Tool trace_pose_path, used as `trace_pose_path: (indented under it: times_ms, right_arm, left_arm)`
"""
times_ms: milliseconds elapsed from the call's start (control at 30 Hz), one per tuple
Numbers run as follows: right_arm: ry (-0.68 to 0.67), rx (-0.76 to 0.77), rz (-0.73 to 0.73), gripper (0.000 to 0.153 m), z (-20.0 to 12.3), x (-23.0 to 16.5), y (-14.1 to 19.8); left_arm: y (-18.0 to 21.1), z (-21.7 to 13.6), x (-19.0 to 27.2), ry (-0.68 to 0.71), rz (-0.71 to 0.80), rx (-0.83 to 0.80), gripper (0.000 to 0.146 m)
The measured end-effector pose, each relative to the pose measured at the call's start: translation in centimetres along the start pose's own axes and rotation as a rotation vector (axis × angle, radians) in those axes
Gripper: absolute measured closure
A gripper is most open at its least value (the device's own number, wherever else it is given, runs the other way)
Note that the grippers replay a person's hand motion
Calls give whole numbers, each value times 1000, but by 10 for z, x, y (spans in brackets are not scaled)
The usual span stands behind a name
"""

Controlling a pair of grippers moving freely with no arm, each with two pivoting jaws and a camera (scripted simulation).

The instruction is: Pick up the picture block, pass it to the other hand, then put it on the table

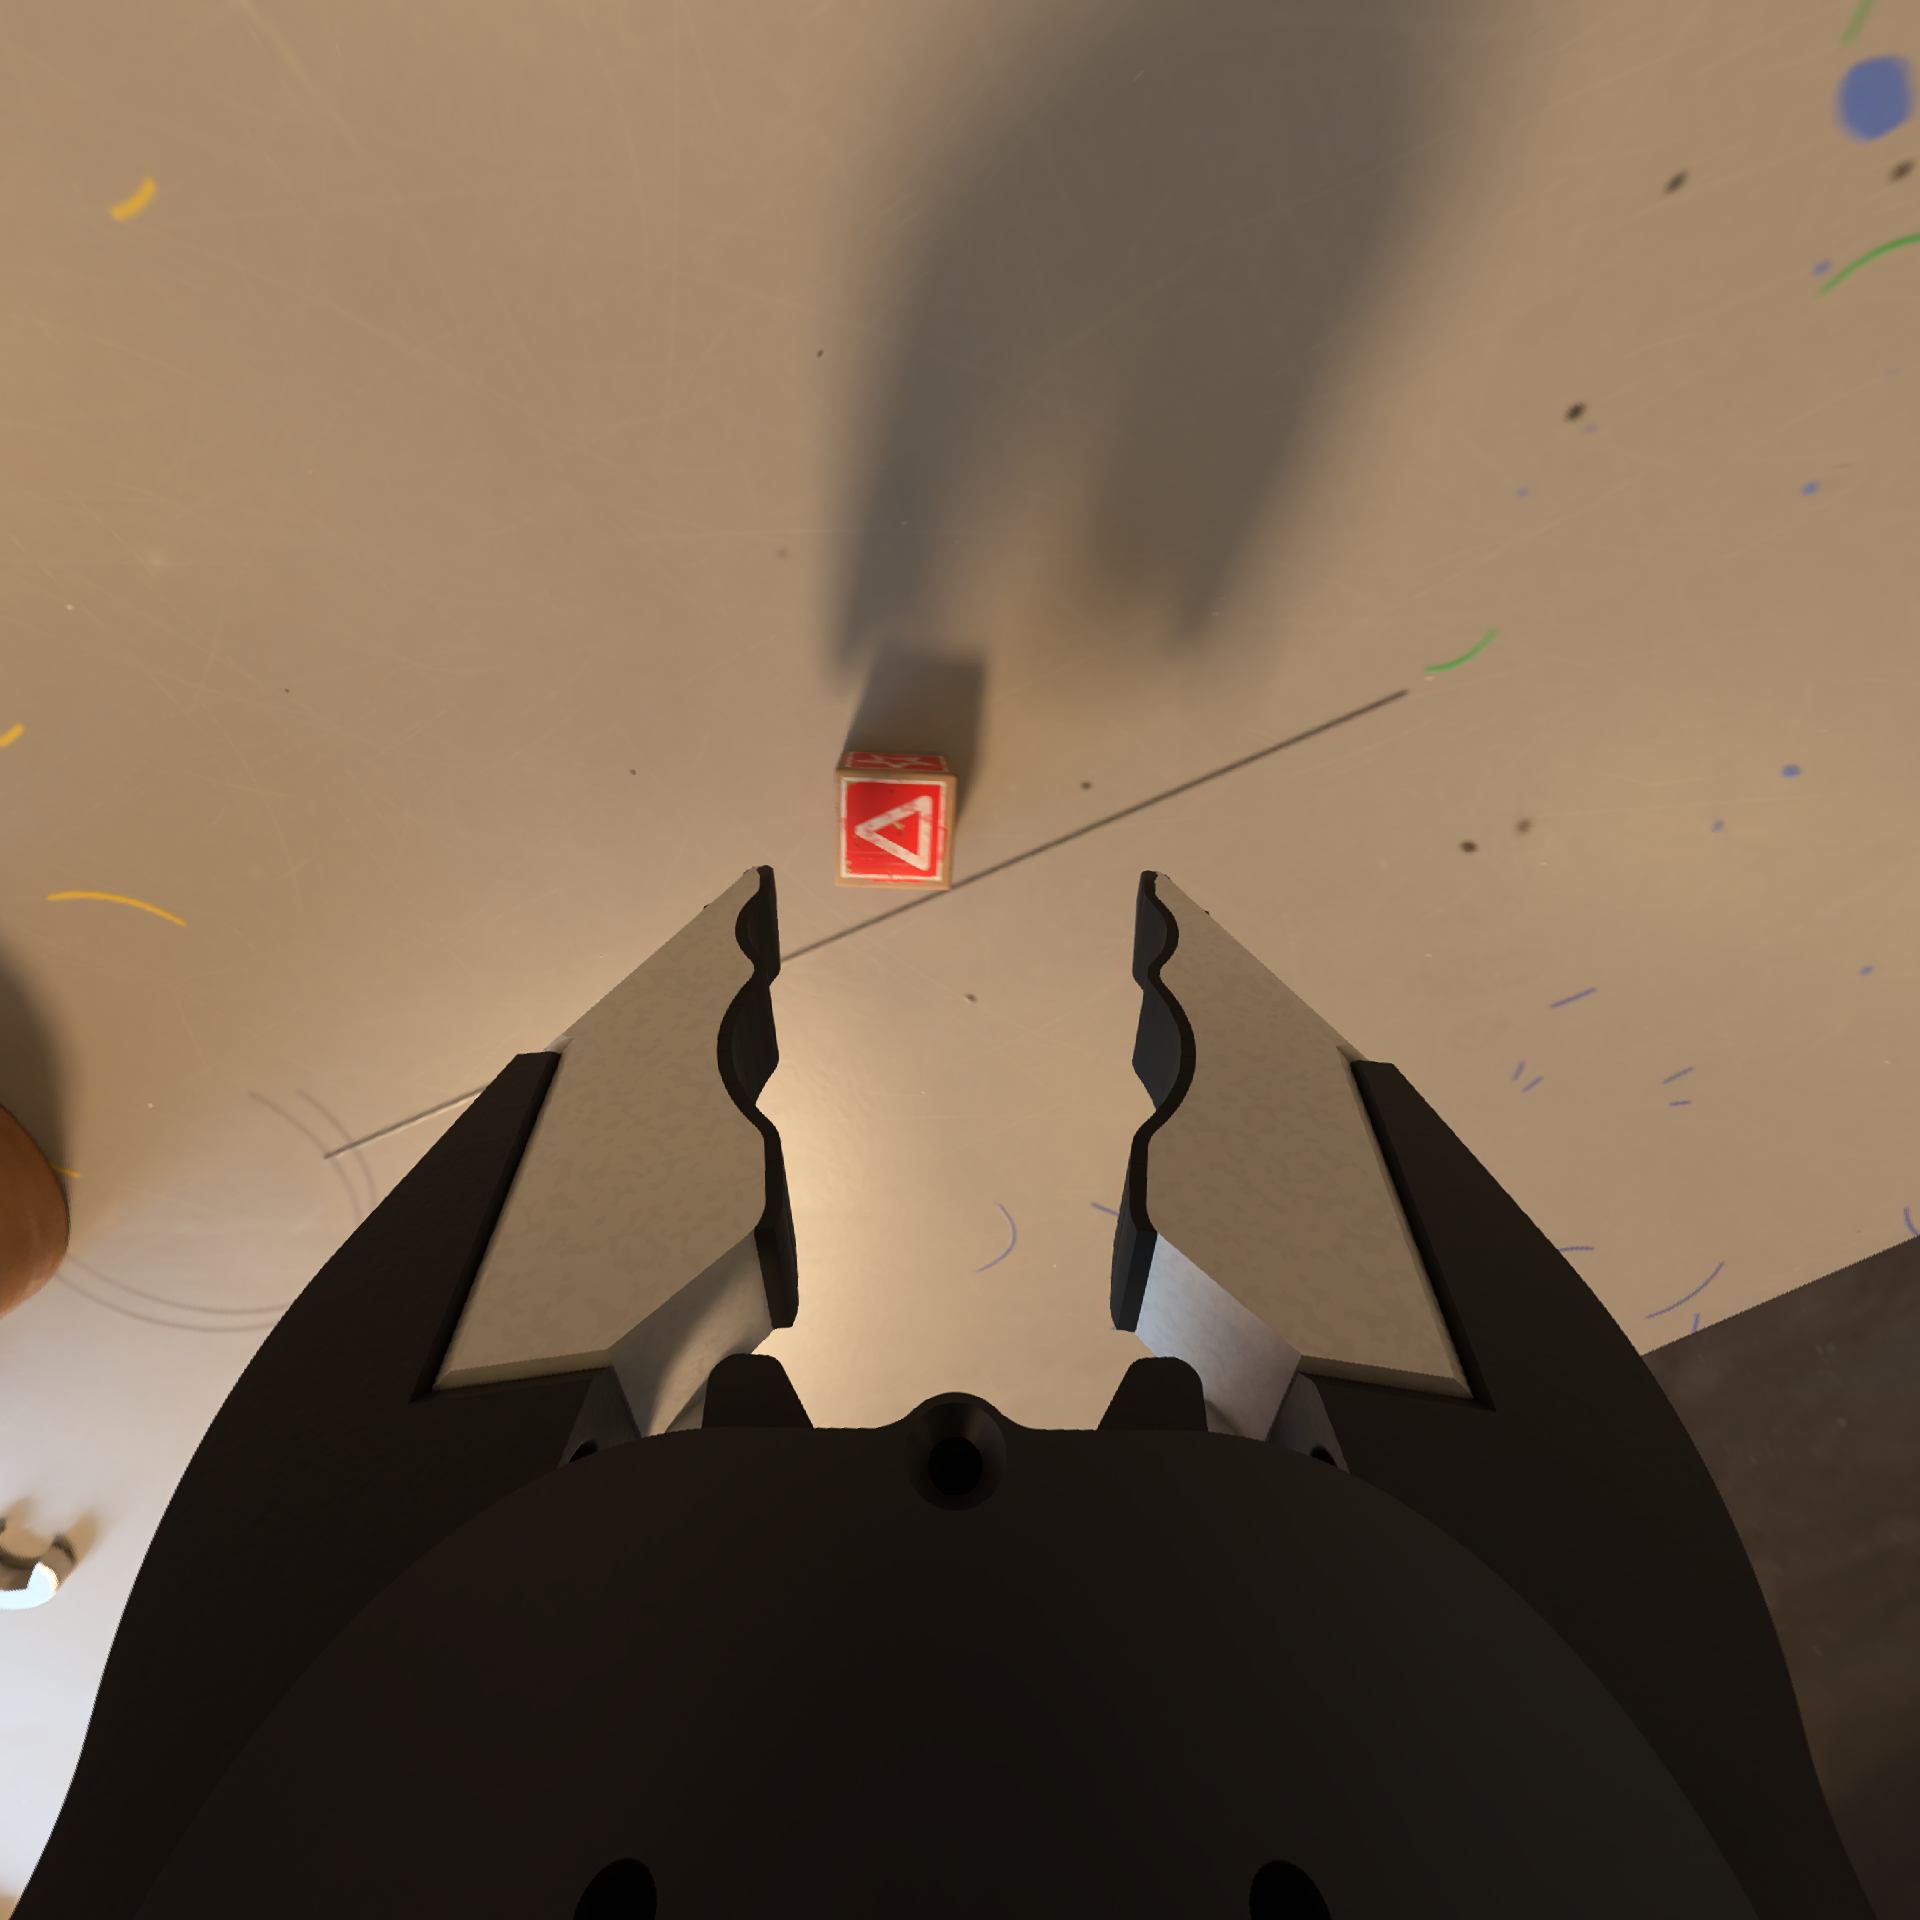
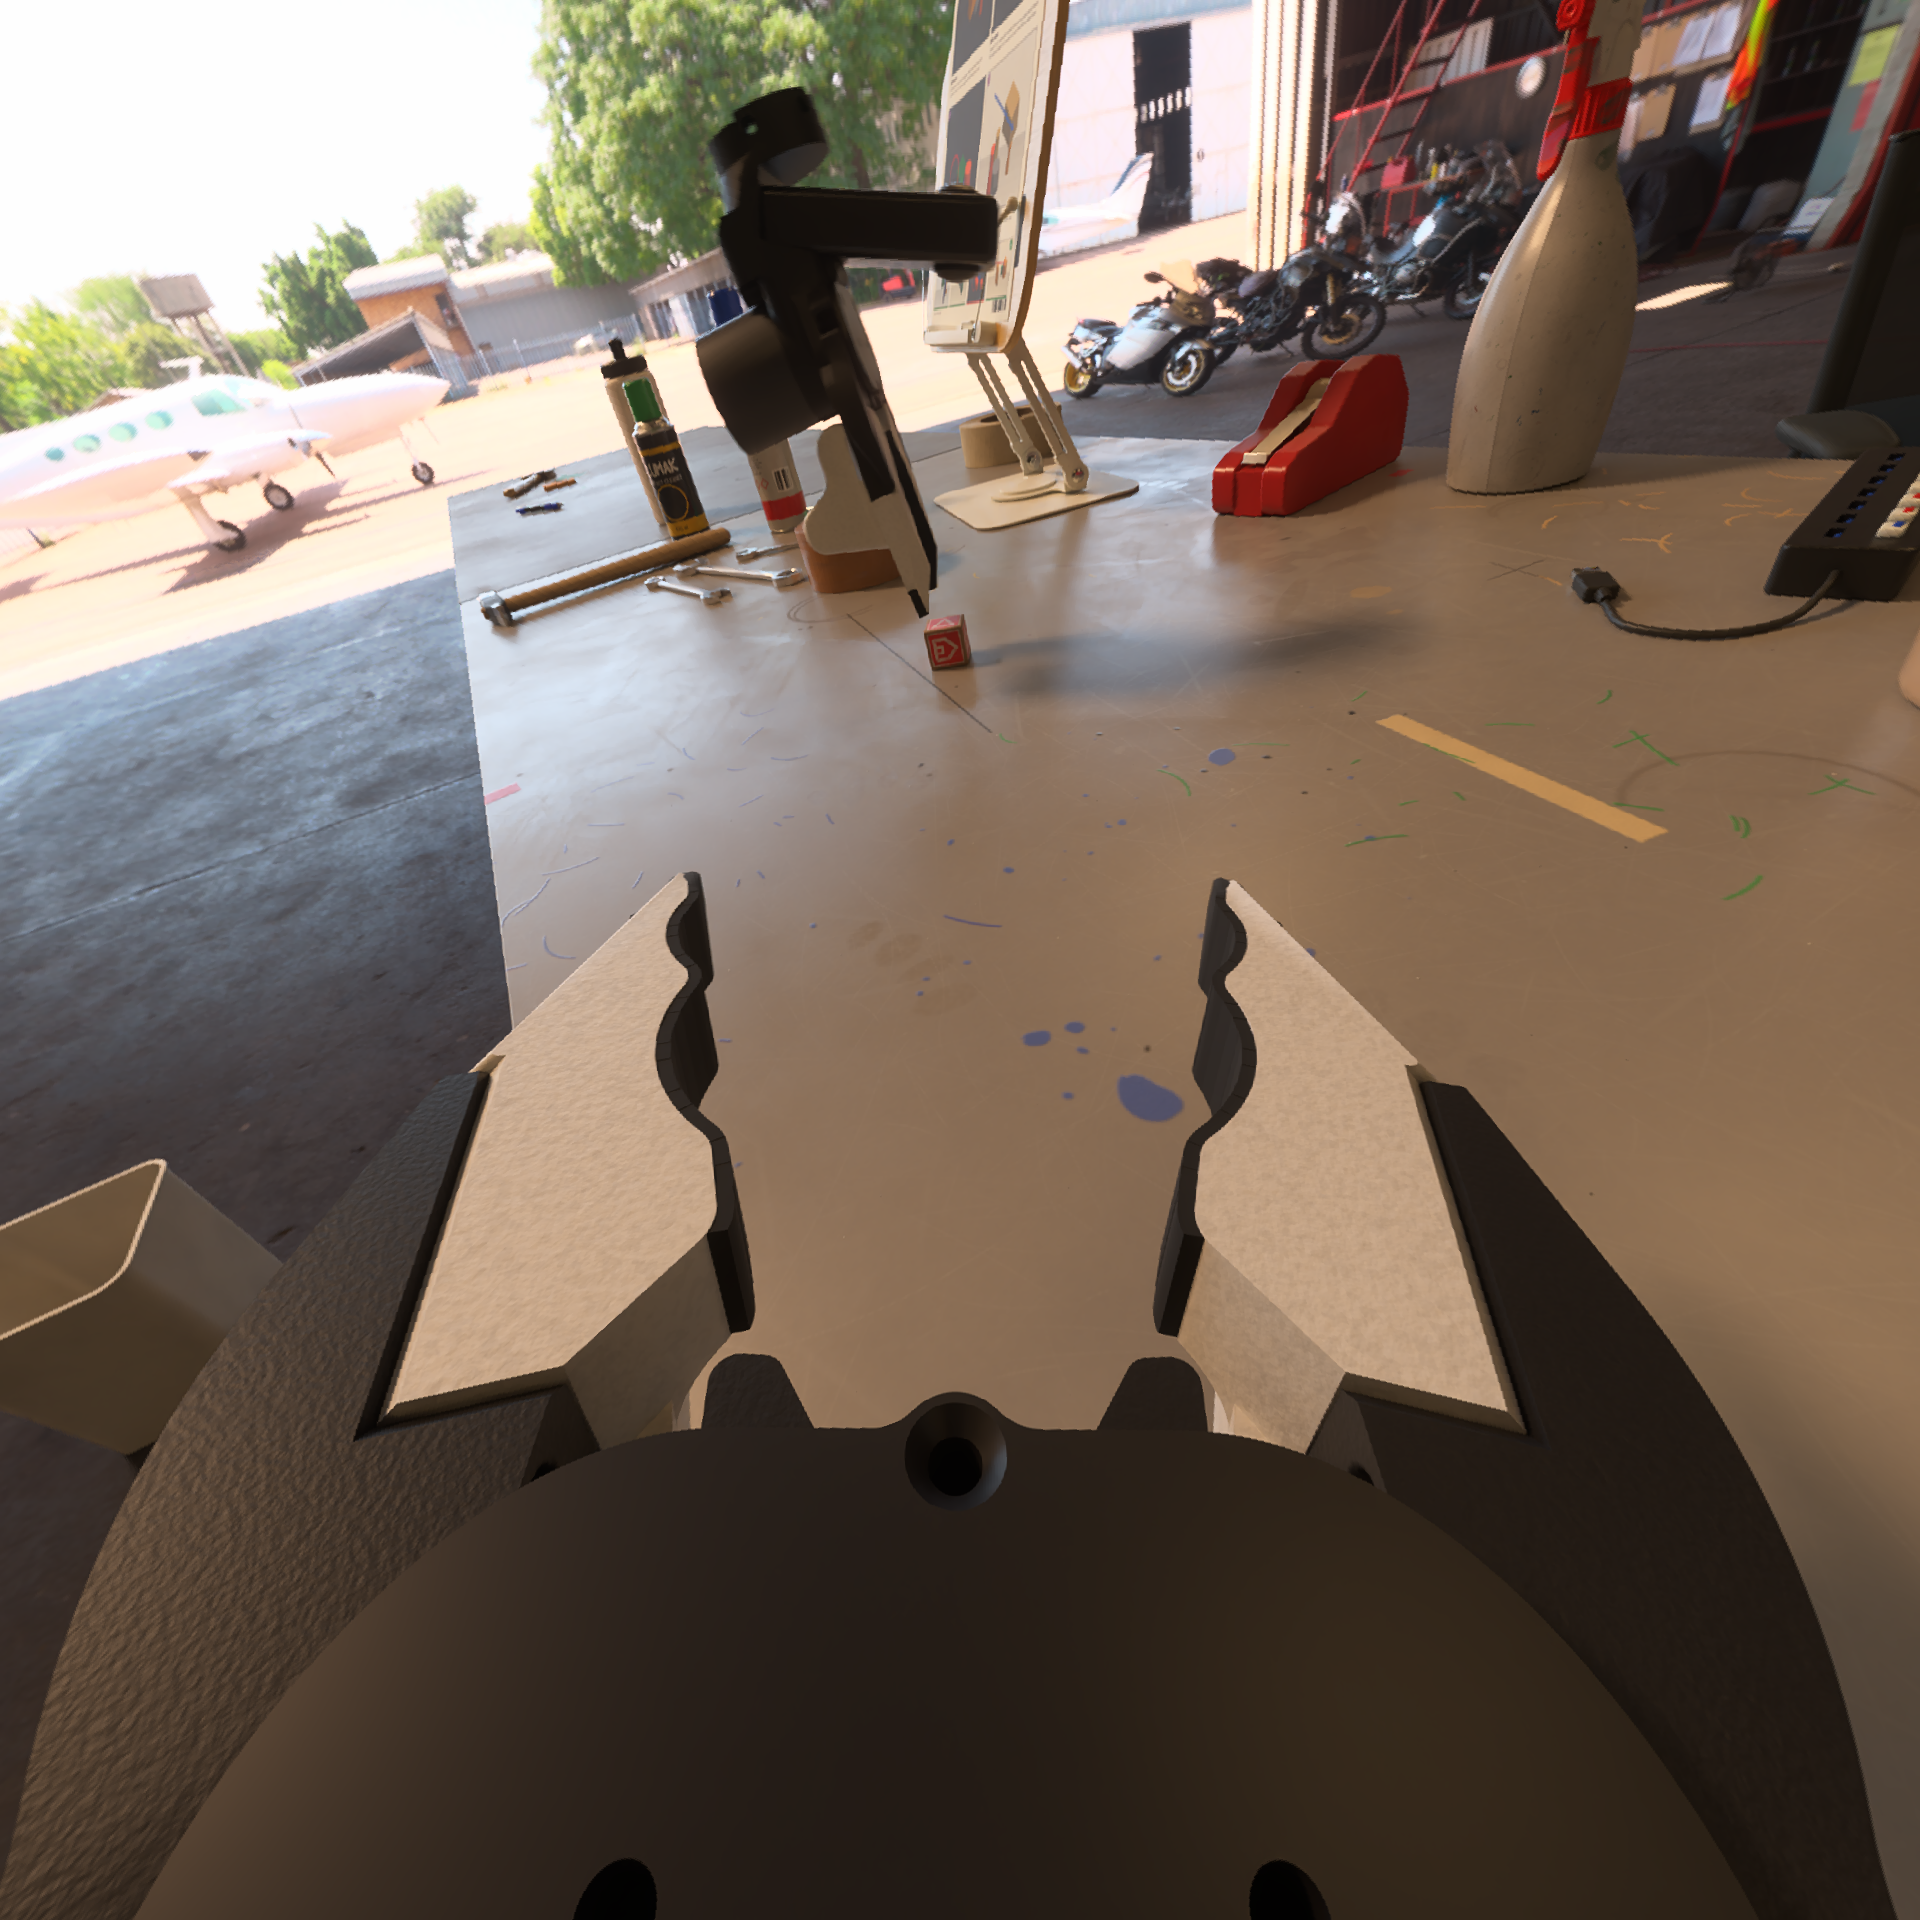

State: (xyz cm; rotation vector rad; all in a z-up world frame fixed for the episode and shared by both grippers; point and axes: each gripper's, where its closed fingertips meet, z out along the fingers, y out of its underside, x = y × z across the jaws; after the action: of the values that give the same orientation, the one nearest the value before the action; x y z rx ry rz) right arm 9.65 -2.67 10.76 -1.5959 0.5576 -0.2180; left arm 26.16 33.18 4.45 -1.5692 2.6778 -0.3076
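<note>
The picture block is a small red cube with white markings and wooden edges. It lies on the tan table, just beyond my left gripper, which is open, empty and points down at it from above. In the right wrist view the block lies far ahead on the table, with the left gripper tilted over it, its tips just above and behind the block. My right gripper is open and empty, low over the near part of the table, far from the block.
Behind the block stand a hammer, wrenches, spray cans, a tablet stand, a red tape dispenser, a bowling pin and a power strip. The table's left edge drops to the floor. A beige bin is at near left.
</note>
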Motion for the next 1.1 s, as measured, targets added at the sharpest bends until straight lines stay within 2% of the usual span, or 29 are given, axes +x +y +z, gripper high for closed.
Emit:
trace_pose_path:
  times_ms: [133,233,333,433,500,600,667,733,833,1000,1100]
  right_arm:
    - [-2,-29,-25,55,0,-2,4]
    - [-4,-48,-44,55,0,-3,6]
    - [0,-58,-58,55,1,-3,7]
    - [4,-46,-50,56,-1,-1,6]
    - [19,-41,-58,57,-2,5,4]
    - [57,-46,-109,59,-3,22,-1]
    - [79,-59,-168,59,3,36,-10]
    - [71,-60,-244,60,14,47,-25]
    - [20,-43,-363,62,40,52,-60]
    - [-123,-5,-447,64,81,42,-111]
    - [-81,-13,-514,73,89,52,-123]
  left_arm:
    - [5,15,-10,-15,29,-130,90]
    - [4,18,-14,-23,45,-172,121]
    - [-1,12,-16,-13,43,-137,121]
    - [-8,-1,-11,61,4,-22,121]
    - [-20,-21,7,211,-31,150,121]
    - [-38,-77,69,683,-24,483,121]
    - [-46,-108,107,933,-75,587,121]
    - [-58,-125,142,1103,-160,602,121]
    - [-80,-136,197,1312,-225,534,121]
    - [-117,-137,271,1462,-176,422,121]
    - [-129,-139,298,1527,-141,375,121]
